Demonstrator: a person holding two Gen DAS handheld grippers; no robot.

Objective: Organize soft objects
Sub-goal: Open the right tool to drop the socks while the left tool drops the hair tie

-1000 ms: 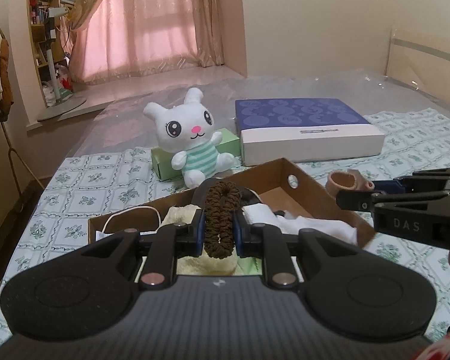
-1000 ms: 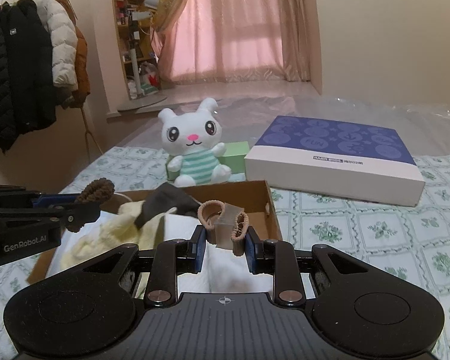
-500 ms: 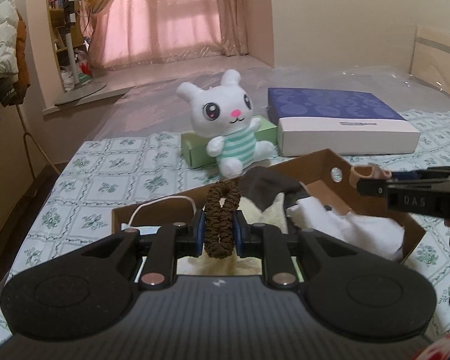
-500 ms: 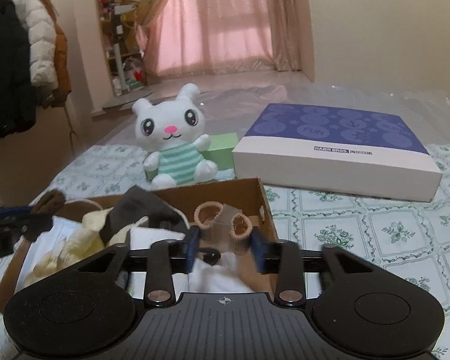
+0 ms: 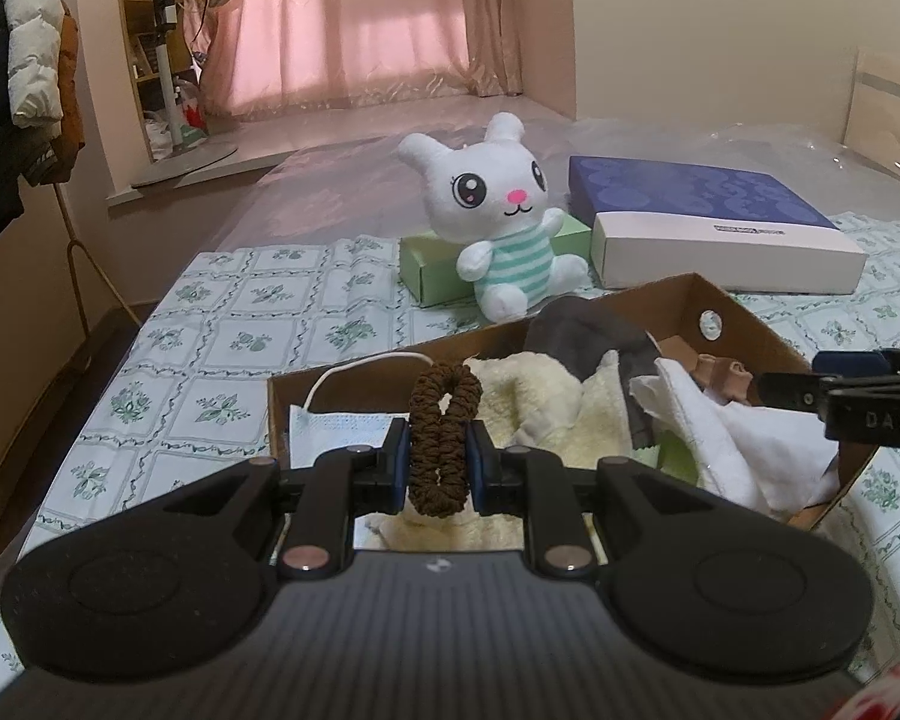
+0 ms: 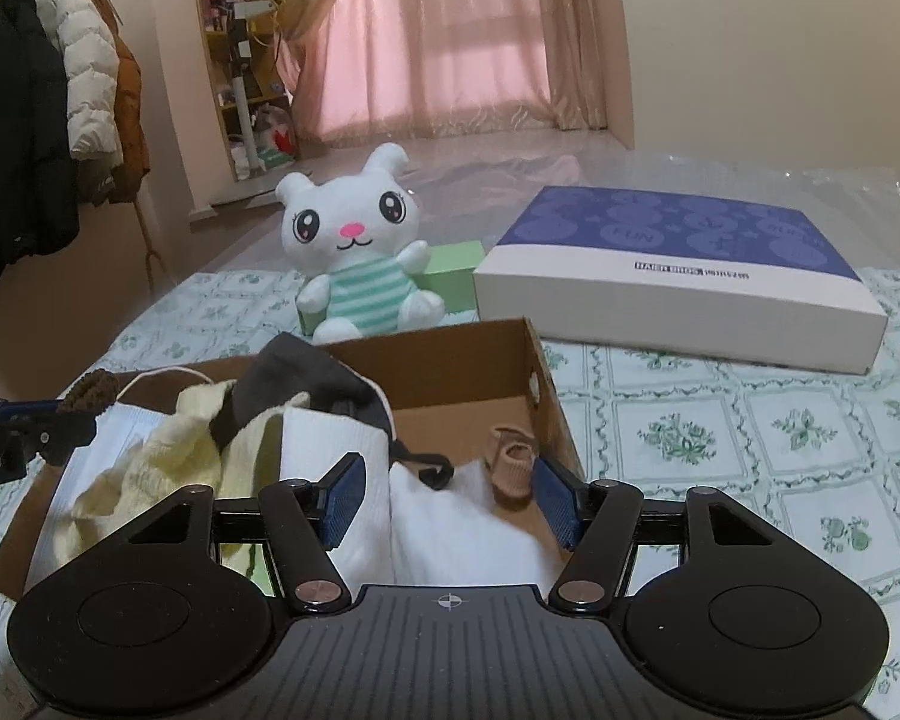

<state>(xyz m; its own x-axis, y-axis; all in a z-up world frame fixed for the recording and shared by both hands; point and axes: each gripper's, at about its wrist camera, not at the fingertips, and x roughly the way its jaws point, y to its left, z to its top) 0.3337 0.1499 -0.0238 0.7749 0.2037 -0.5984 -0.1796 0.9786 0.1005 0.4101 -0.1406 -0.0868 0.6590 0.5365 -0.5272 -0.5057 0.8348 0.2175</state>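
My left gripper (image 5: 439, 471) is shut on a brown scrunchie (image 5: 443, 420), which it holds upright over the near left part of an open cardboard box (image 5: 684, 295). The right gripper (image 6: 450, 501) hangs over the box's right end (image 6: 528, 360) with its jaws opening. A small tan fabric piece (image 6: 513, 468) rests on the box floor beside the right pad, with no pad pressing on it. Inside the box lie a white cloth (image 6: 450, 534), a cream fluffy cloth (image 5: 546, 402), a grey cloth (image 5: 582, 333) and a face mask (image 5: 336, 435).
Behind the box sits a white plush rabbit (image 5: 498, 222), leaning on a green carton (image 5: 432, 267). To its right lies a flat blue-and-white box (image 5: 714, 222). All of this is on a patterned bedspread (image 5: 222, 348). Coats (image 6: 24, 138) hang at the far left.
The right jaws have spread wide and the tan piece has dropped from them into the box. Both grippers have sunk closer to the box. The left still grips the scrunchie.
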